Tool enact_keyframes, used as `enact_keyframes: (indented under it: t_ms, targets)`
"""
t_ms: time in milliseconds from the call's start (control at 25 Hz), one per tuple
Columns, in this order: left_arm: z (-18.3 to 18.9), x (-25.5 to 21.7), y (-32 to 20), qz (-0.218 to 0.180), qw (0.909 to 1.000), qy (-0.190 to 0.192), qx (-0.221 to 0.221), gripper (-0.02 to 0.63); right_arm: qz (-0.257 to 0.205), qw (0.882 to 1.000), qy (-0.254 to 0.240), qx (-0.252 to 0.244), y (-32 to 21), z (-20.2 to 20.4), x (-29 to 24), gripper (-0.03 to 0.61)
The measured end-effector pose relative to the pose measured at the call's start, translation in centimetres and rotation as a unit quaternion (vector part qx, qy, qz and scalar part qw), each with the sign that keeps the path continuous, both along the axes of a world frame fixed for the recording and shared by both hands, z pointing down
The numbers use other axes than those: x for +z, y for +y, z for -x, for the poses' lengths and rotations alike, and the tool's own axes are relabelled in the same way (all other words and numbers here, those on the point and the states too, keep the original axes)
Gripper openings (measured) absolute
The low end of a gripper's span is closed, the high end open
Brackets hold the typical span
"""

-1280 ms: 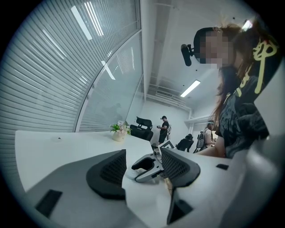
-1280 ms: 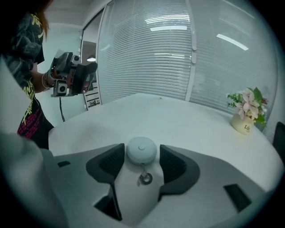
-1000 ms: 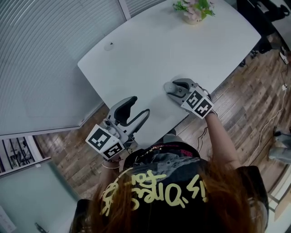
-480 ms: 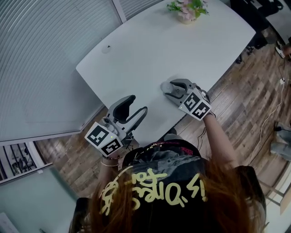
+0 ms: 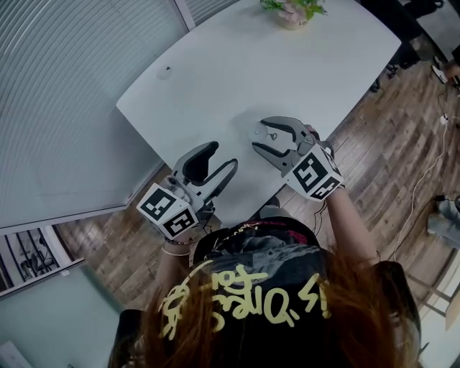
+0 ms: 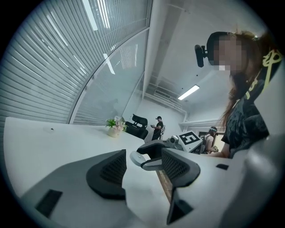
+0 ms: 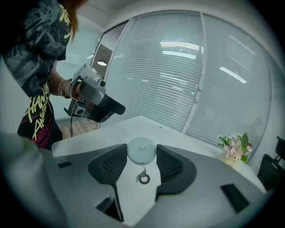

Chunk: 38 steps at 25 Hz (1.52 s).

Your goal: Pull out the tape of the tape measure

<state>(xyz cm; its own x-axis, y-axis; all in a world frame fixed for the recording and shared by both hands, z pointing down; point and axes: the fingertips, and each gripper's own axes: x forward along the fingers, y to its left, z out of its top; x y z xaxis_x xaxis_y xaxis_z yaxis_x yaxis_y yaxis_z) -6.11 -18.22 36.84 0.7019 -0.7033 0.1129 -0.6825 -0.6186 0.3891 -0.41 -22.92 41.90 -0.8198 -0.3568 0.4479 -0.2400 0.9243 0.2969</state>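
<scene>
A small round white tape measure (image 7: 141,149) sits between the pads of my right gripper (image 7: 141,156), which is shut on it. Its metal pull ring (image 7: 143,178) dangles below the case. In the head view the right gripper (image 5: 257,141) holds the tape measure (image 5: 264,134) above the white table (image 5: 237,65), near its front edge. My left gripper (image 5: 218,162) stands open and empty to the left of it, jaws pointing toward the right gripper. In the left gripper view the tape measure (image 6: 138,157) shows just beyond the open left gripper (image 6: 142,168).
A pot of flowers (image 5: 290,10) stands at the table's far end. A glass wall with blinds (image 5: 65,86) runs along the left. Wood floor (image 5: 402,144) lies to the right. People (image 6: 158,127) and an office chair (image 6: 139,121) are in the background.
The right gripper has lifted off the table with the tape measure in it and come slightly nearer the left gripper. The left gripper has hardly moved.
</scene>
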Motion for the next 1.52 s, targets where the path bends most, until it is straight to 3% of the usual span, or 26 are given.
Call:
enact_keyframes:
  t_ms: [280,600,1000,1520]
  targets:
    - [0.0,0.4,-0.5,0.011,0.9999,-0.004,-0.004,0.230,-0.060,0.998,-0.029,-0.023,2.3,1.2,-3.5,0.212]
    - [-0.5,-0.4,-0.6,0.011,0.9999,0.001,0.010,0.221,-0.076,0.996,-0.026,-0.034,4.4,2.4,-4.9,0.212]
    - [-0.5,-0.5,-0.8,0.045,0.9956,0.082,0.009,0.180,-0.114,0.992,-0.024,-0.044,5.6,3.2,-5.8,0.212]
    - [-0.6,-0.6,-0.5,0.054,0.9925,0.109,0.016,0.132,-0.149,0.987,-0.008,-0.067,6.2,4.1,-6.2,0.212]
